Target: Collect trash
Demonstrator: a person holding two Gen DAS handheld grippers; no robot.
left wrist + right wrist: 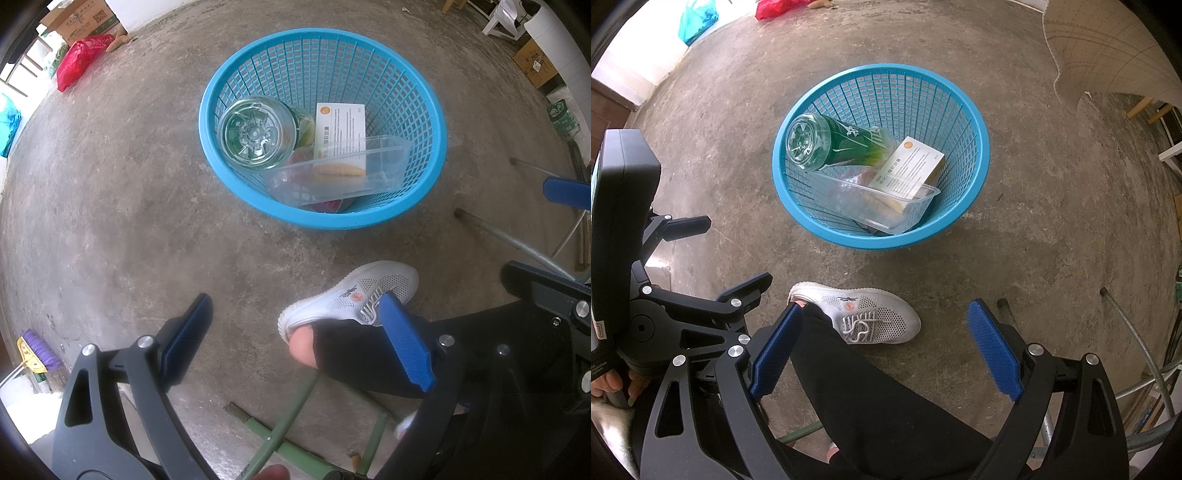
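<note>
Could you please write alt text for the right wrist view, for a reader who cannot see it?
A blue mesh basket on a concrete floor holds a green bottle, a clear tray and a white carton. The right gripper hangs open and empty above a white sneaker.

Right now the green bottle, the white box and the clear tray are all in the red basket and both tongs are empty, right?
Not quite: the basket is blue, not red, as the right wrist view shows. The green bottle, white box and clear tray are in it.
</note>
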